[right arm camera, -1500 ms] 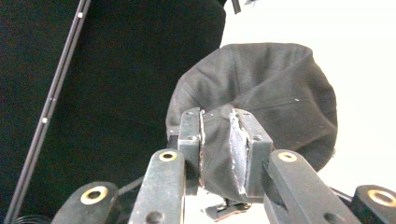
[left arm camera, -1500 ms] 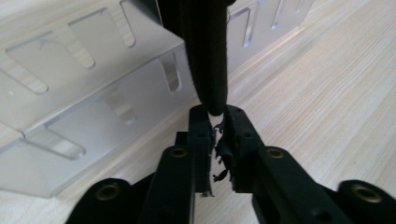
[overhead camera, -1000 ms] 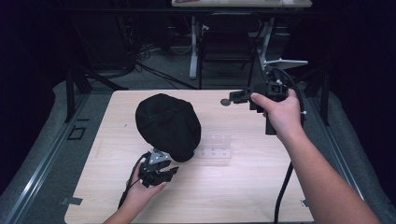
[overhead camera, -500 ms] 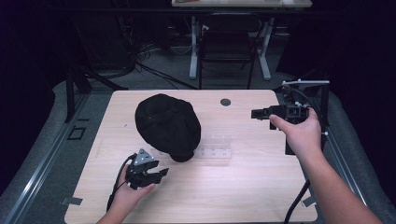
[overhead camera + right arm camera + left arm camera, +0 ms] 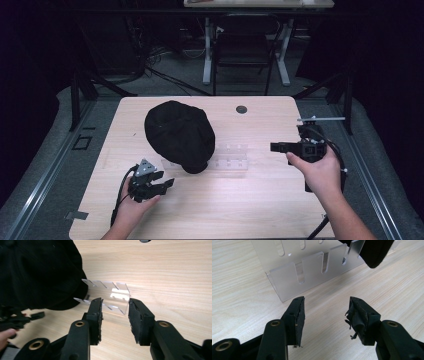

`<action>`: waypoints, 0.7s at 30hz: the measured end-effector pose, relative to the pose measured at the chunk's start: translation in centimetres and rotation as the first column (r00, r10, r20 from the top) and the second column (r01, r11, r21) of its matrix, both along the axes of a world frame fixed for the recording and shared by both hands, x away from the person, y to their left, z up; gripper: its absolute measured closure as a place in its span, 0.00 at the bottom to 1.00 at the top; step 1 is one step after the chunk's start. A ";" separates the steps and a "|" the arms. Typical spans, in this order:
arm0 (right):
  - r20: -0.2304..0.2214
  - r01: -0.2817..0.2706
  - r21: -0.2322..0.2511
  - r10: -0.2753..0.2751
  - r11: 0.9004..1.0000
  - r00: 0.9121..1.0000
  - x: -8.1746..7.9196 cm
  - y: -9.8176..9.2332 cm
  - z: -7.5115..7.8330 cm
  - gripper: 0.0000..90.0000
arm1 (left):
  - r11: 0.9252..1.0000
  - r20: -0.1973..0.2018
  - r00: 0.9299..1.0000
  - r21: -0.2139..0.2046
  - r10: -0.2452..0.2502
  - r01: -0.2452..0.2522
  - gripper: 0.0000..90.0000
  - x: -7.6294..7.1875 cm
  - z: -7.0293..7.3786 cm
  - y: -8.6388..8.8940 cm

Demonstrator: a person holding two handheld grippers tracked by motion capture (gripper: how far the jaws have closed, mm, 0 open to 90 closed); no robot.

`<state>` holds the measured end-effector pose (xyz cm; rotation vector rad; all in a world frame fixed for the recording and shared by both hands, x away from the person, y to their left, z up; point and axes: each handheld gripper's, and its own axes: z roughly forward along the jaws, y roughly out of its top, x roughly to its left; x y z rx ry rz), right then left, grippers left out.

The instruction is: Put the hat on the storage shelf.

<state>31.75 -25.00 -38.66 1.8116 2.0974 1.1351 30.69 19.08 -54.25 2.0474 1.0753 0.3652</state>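
So the black cap (image 5: pixel 179 135) is sitting on one end of a clear acrylic rack (image 5: pixel 230 159) in the middle of the wooden table (image 5: pixel 280 210), draped over the rack's left part in the high view. The rest of the rack sticks out to the cap's 3 o'clock, bare.

The left gripper (image 5: pixel 159 185) is down at the cap's 7 o'clock, just beside it but not touching. Its jaws are spread wide with nothing in them; they were opening a moment ago and have now levelled off. From the left gripper view (image 5: pixel 325 315), the slotted wall of the rack (image 5: pixel 312 272) is at 12 o'clock just past the tips, and a bit of the cap (image 5: pixel 374 251) hangs in at 1 o'clock.

The right gripper (image 5: pixel 276 147) is out at the cap's 3 o'clock, off the rack's far end, pointing back toward it. Its jaws have just been opening too, nothing between them, so released. In the right gripper view (image 5: pixel 115 307) the rack (image 5: pixel 110 296) is dead ahead at 12 o'clock and the cap (image 5: pixel 37 272) fills the 10 o'clock side. The left hand (image 5: pixel 6 336) peeks in at 8 o'clock.

There's a small dark round thing (image 5: pixel 241 109) on the table near the far edge, at the cap's 1 o'clock.
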 end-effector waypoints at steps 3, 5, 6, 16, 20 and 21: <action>0.026 0.002 -0.075 0.000 0.997 1.000 -0.6 0.4 -1.2 0.68 | 1.000 -0.009 1.000 -0.003 -0.006 0.006 0.53 0.0 -0.2 -0.2; 0.013 0.001 -0.088 0.001 0.996 1.000 -0.9 0.6 -2.0 0.68 | 1.000 -0.014 1.000 -0.002 -0.012 0.012 0.53 0.0 -0.3 -0.3; 0.025 0.005 -0.087 -0.003 0.996 1.000 -1.0 0.7 -2.4 0.68 | 1.000 -0.012 1.000 0.000 -0.014 0.014 0.53 0.0 -0.3 -0.4; 0.033 0.071 -0.134 -0.068 0.988 0.997 -2.0 0.8 -7.6 0.65 | 1.000 -0.015 1.000 -0.007 -0.018 0.018 0.53 0.0 -0.6 -0.6; 0.026 0.074 -0.114 -0.072 0.991 0.997 -2.4 0.6 -10.2 0.64 | 1.000 -0.013 1.000 -0.009 -0.017 0.017 0.53 0.0 -0.6 -0.7; 0.022 0.072 -0.102 -0.071 0.992 0.997 -2.5 0.5 -10.8 0.64 | 1.000 -0.011 1.000 -0.012 -0.016 0.016 0.53 -0.1 -0.6 -0.7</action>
